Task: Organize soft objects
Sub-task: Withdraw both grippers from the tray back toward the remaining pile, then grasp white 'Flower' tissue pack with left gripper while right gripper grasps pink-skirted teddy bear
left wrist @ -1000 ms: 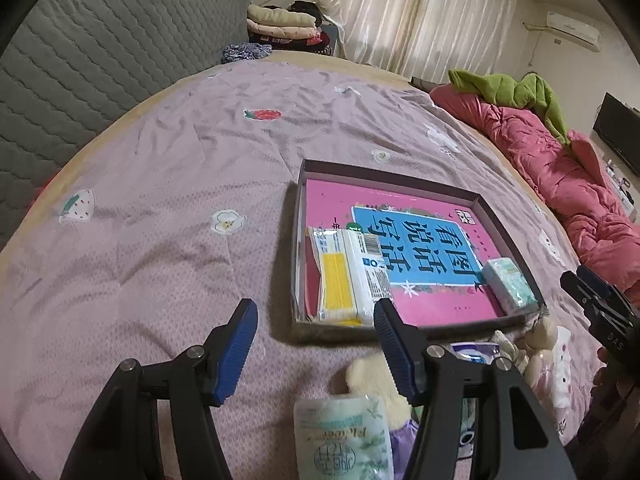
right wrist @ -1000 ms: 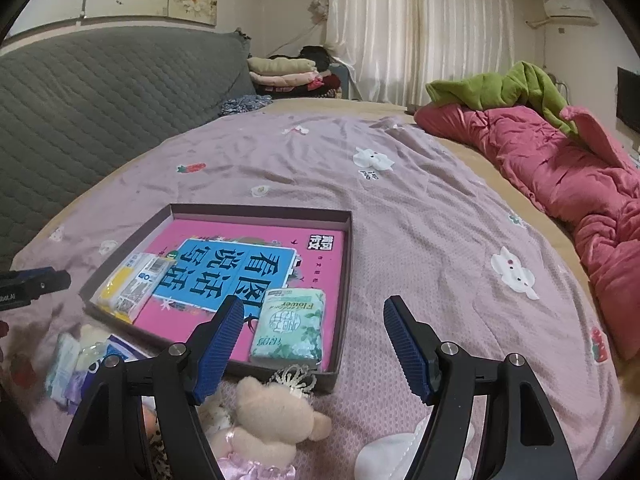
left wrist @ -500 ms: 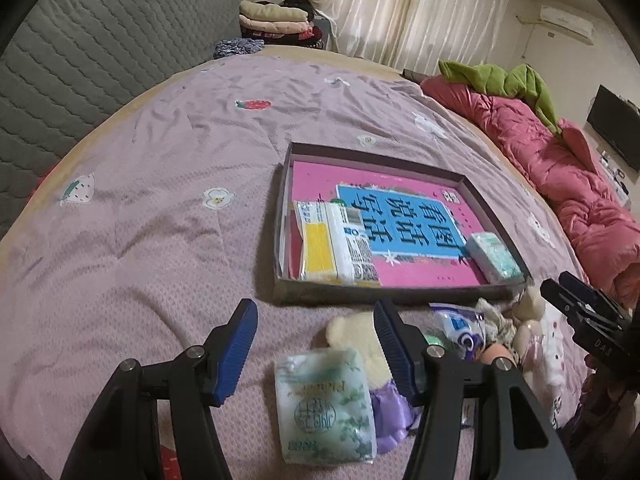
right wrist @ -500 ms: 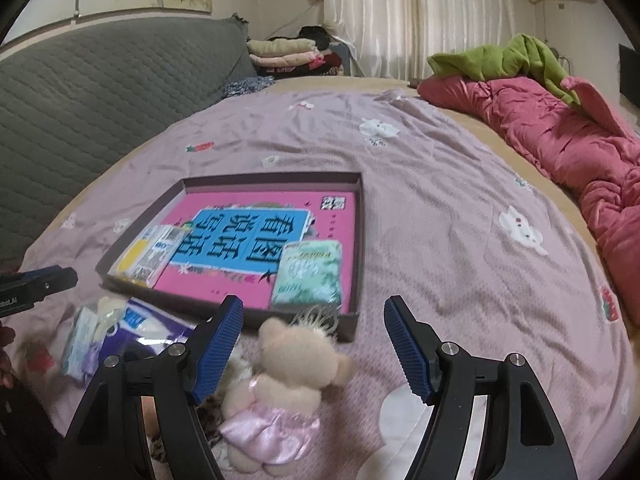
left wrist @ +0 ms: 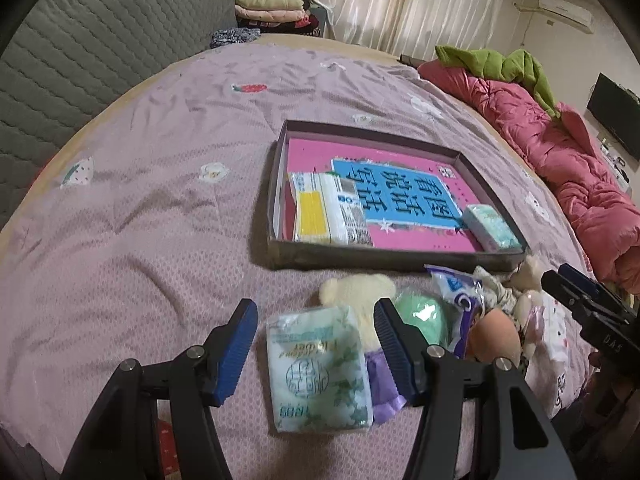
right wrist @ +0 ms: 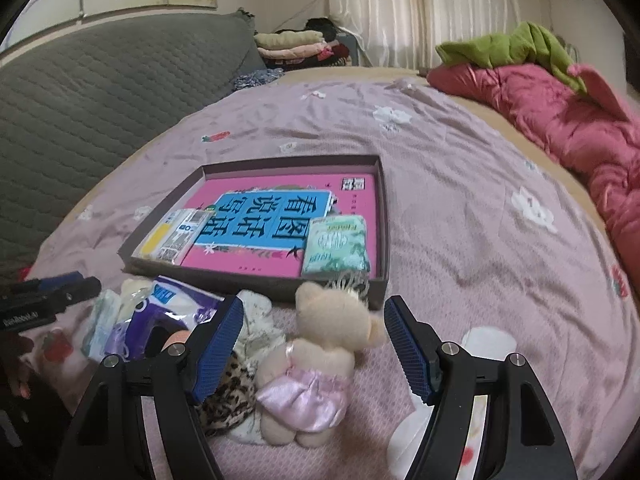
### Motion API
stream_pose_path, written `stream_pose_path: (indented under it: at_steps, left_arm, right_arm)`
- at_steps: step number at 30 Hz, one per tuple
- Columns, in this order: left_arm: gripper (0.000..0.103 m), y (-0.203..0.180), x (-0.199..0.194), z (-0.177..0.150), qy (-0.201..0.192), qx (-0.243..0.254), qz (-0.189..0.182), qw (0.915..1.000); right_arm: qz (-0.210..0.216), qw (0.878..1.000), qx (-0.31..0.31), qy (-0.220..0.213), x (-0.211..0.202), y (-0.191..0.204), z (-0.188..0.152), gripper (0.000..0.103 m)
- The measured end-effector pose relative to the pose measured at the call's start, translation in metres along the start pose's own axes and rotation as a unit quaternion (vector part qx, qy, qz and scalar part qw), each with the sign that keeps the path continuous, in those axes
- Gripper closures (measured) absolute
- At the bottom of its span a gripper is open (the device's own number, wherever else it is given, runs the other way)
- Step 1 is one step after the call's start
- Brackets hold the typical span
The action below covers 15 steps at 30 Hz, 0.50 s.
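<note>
Left gripper (left wrist: 316, 334): wide open, empty, over tissue pack (left wrist: 318, 368).
Right gripper (right wrist: 314, 342): wide open, empty, over bear (right wrist: 316, 364).
Handling: light, squashy; pinch pack's long edges, bear's body.
Tray (right wrist: 382, 216): near edge beside both.

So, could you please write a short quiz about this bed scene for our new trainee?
1. True or false: the left gripper is shut on the green-patterned white tissue pack.
2. How many tissue packs lie inside the shallow brown cardboard tray?
3. The beige teddy bear in a pink satin dress lies: A) inside the tray, B) on the bed before it.

Key: 1 false; 2 two; 3 B.
</note>
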<state>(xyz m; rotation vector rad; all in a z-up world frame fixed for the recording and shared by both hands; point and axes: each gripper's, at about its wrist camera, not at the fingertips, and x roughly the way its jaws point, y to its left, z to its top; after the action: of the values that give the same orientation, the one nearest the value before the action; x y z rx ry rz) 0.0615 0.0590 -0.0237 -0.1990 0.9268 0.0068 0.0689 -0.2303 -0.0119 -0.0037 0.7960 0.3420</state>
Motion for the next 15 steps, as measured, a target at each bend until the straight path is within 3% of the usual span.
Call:
stream_pose_path:
  at_steps: [15]
  left_arm:
    - [0.043,0.011,0.008,-0.015,0.041,-0.037,-0.021,0.9983]
  right_arm:
    - [-0.006,1.000,-0.003,0.011,-0.005,-0.003,-0.010,0.029]
